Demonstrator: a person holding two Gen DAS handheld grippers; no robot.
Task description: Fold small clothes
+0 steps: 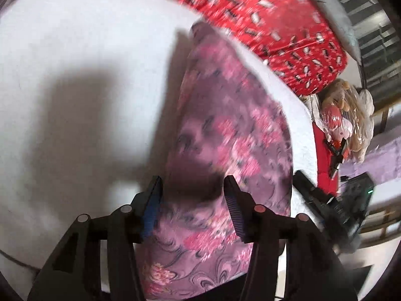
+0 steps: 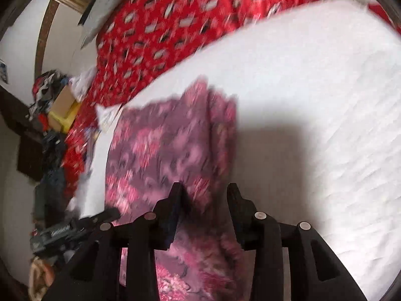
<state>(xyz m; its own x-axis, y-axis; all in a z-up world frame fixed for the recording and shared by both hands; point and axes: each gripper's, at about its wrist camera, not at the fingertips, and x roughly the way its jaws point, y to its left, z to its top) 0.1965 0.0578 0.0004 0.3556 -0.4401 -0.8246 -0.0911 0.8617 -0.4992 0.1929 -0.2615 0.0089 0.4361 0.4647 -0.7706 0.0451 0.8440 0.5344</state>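
A purple garment with pink flowers lies flat in a long folded strip on the white sheet. It also shows in the right wrist view. My left gripper is open and hovers over the near part of the garment, empty. My right gripper is open over the garment's right edge, empty. The right gripper shows in the left wrist view at the garment's right side. The left gripper shows at the left in the right wrist view. Both views are motion-blurred.
A red patterned blanket lies beyond the white sheet, also seen in the right wrist view. A bagged plush toy sits off the bed's edge. A clutter pile with a yellow box is at the left.
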